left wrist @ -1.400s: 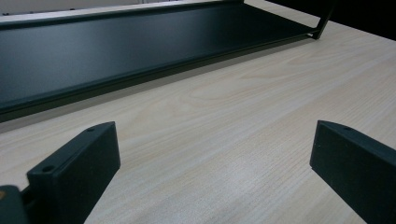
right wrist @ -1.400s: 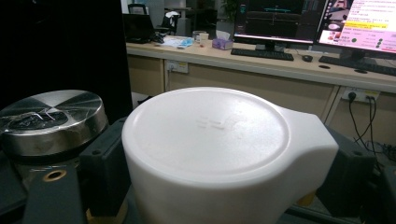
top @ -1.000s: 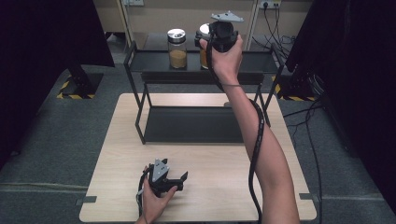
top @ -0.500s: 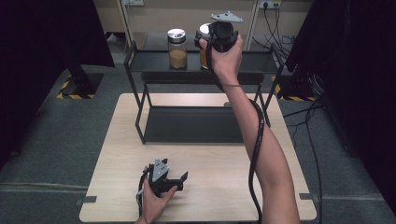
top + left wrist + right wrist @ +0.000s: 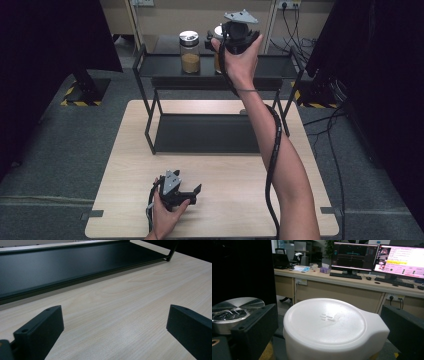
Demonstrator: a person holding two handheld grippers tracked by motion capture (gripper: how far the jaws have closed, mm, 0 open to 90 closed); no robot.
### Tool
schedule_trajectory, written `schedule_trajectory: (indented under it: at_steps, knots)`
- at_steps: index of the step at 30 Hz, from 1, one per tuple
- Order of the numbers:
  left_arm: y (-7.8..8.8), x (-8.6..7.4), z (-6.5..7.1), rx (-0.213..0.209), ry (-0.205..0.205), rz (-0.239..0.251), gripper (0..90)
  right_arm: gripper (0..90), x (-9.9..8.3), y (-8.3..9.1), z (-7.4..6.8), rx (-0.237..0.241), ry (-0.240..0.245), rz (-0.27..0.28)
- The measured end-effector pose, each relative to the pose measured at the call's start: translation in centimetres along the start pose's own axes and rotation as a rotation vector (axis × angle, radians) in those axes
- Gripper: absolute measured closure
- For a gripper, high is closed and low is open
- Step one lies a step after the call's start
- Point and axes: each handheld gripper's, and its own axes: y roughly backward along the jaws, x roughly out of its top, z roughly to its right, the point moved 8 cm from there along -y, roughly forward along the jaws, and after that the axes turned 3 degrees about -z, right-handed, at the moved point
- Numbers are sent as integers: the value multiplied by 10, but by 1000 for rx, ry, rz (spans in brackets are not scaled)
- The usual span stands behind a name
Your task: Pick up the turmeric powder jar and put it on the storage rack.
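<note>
Two jars share the top shelf point(image 5: 165, 70) — metal-lidded jar point(image 5: 189, 51) beside white-lidded jar point(image 5: 329, 322).

The right gripper point(image 5: 329, 322) has just been opening — its jaws now stand wide on either side of the white-lidded jar point(image 5: 332, 325) on the rack's top shelf point(image 5: 165, 70), with the white lid between them and clear of both pads.

Silver-lidded jar point(image 5: 189, 51); monitors point(image 5: 377, 257)
</note>
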Motion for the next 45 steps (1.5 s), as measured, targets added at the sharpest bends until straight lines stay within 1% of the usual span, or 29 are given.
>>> schedule_trajectory:
  at_steps: [5,9,12,17,23,27,36,45]
  knots:
    - [0,0,0,0,6,-1,2,25,-2,2,0,16,5,5]
    - [0,0,0,1,2,0,3,23,-2,4,-2,20,9,10]
    - [0,0,0,2,1,0,3,23,-2,5,-2,20,12,3]
    - [0,0,0,3,9,-2,3,23,-4,10,-1,25,14,10]
    - [0,0,0,4,5,1,3,22,-8,17,0,31,15,18]
    - [0,0,0,7,6,-1,3,21,-12,22,1,38,21,19]
    - [0,0,1,8,5,0,3,20,-25,32,3,44,11,25]
    - [0,0,1,10,6,2,3,19,-38,42,5,55,18,28]
